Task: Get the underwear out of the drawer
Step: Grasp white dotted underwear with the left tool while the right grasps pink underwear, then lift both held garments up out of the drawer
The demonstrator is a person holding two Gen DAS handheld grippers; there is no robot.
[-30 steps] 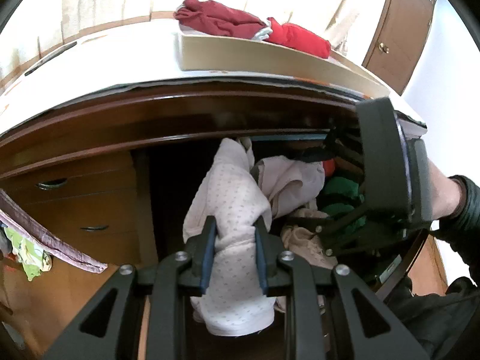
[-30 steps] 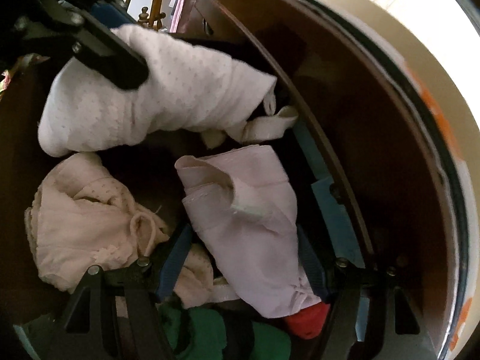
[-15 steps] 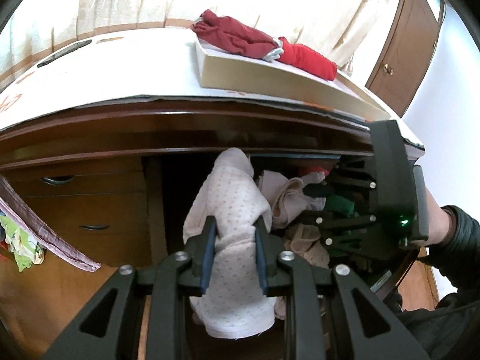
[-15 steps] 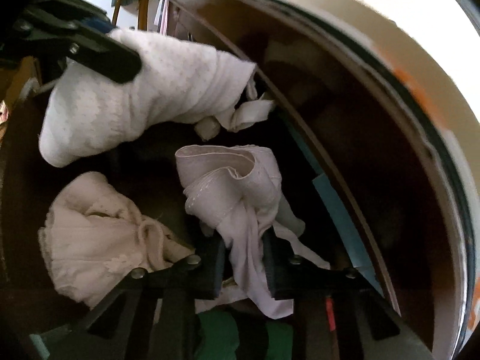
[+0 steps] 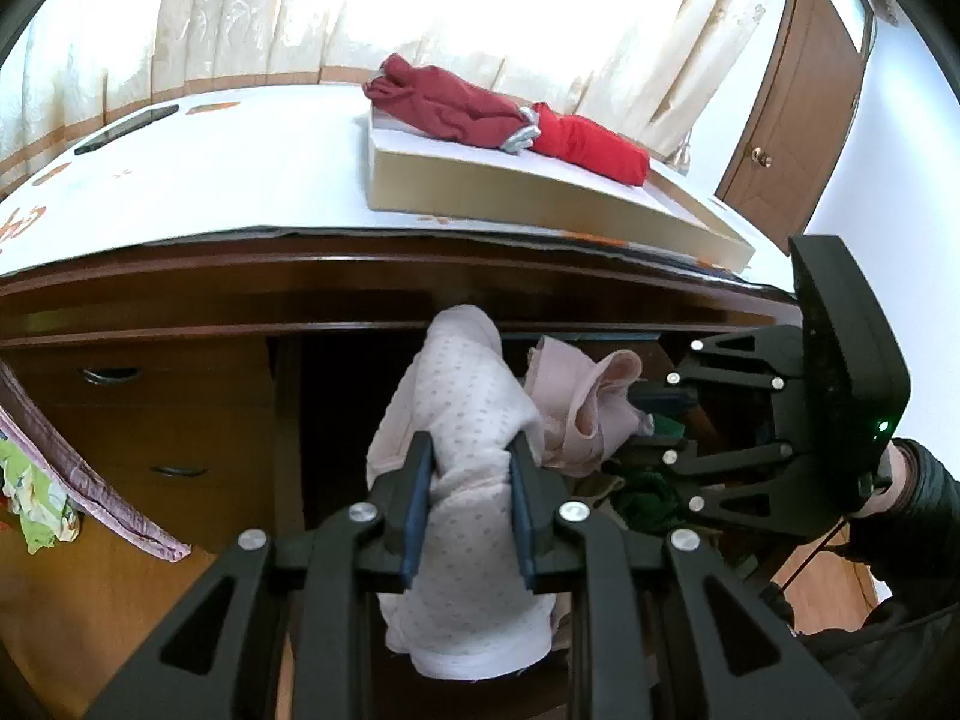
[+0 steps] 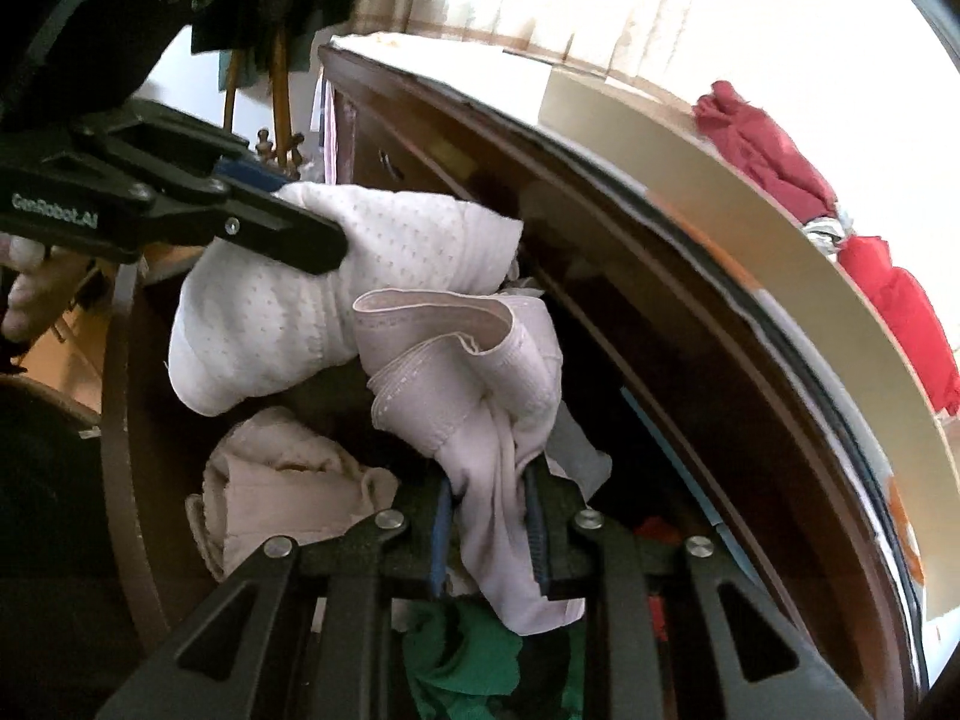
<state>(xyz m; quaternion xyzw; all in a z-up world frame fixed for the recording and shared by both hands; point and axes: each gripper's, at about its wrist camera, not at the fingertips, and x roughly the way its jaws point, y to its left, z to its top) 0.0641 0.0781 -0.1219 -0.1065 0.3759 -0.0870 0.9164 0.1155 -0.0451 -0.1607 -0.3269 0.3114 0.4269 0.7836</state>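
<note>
Both of your grippers already had cloth in them, so the move ahead turned on one relation: each garment hung down through its jaws over the open drawer, with the dresser top above and beyond. Your left gripper was pinched shut on the dotted white underwear, whose long axis ran along the fingers, one end bulging past the tips toward the drawer mouth and the other hanging below the pads. Your right gripper was clamped on the pale pink underwear; its jaws had just been closing on that garment, which was bunched between the pads with its waistband looped out ahead of the tips and a tail drooping underneath. The two pieces sat side by side and appeared to touch where the pink band met the dotted cloth. A cream garment and a green one lay in the drawer beneath. I judged both pieces nearly free, needing a lift up and out clear of the drawer's front edge.
</note>
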